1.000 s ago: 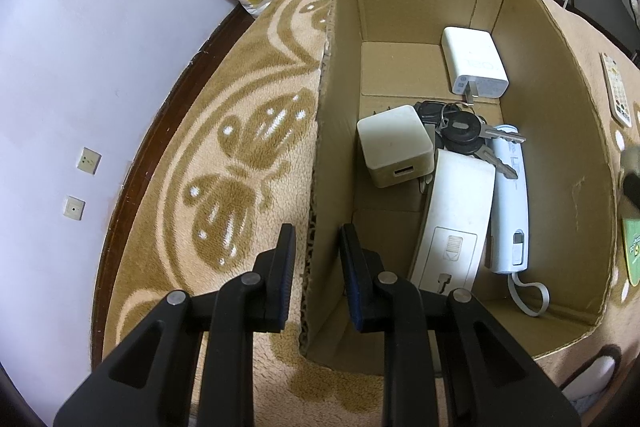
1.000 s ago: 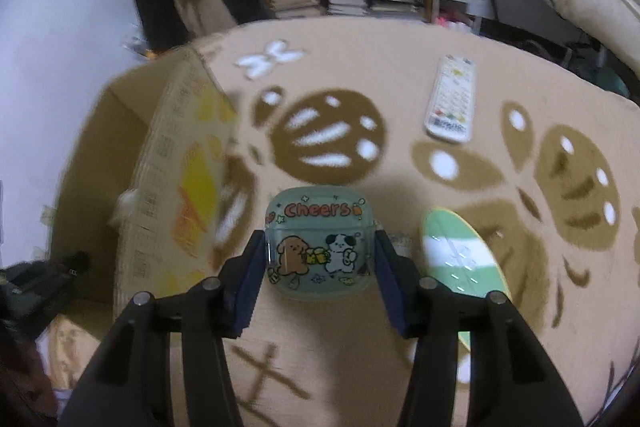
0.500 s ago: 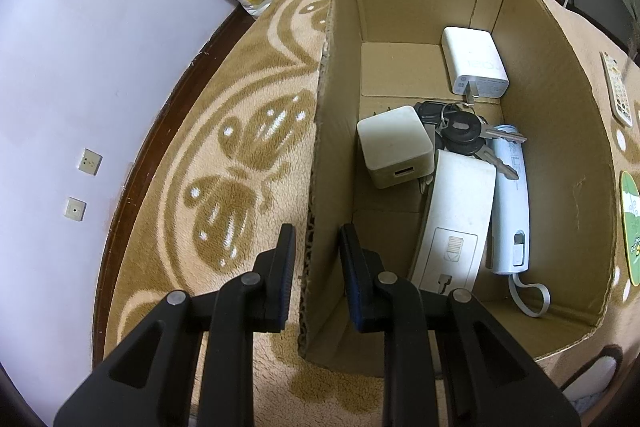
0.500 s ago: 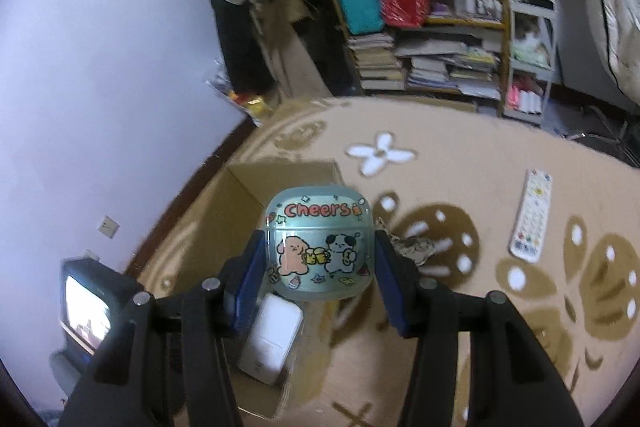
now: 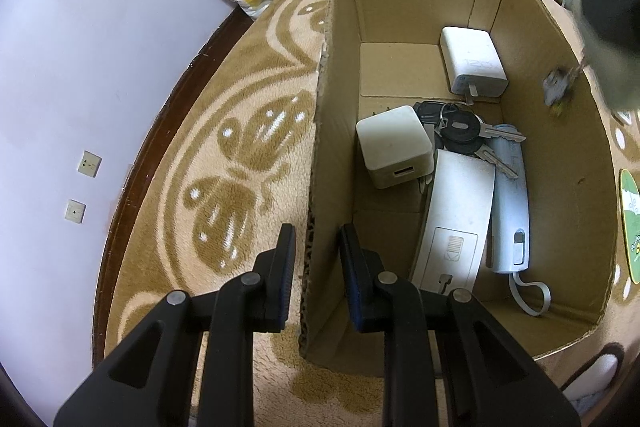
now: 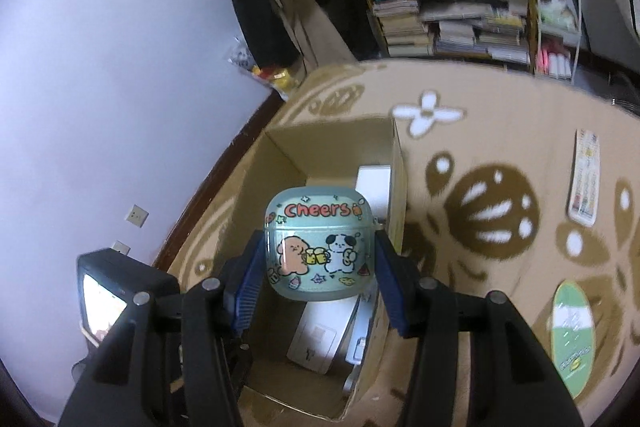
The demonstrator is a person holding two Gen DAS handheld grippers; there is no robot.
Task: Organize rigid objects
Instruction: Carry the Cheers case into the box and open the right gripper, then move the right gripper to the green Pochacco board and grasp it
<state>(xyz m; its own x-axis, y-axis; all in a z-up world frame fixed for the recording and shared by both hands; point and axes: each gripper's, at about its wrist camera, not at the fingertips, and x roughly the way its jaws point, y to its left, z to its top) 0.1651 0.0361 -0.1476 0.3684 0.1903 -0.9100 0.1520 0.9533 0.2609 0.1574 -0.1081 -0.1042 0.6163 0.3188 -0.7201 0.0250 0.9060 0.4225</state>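
Earbud case (image 6: 319, 247) clamped above the cardboard box (image 5: 404, 7)
Right gripper (image 6: 319, 259) hides the box contents; left gripper (image 5: 316, 261) fingers straddle the box wall, contact unclear.

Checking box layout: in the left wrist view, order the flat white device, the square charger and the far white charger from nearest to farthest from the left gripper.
1. Flat white device, just right of the left gripper.
2. Square charger, mid-box.
3. Far white charger, box's far end.
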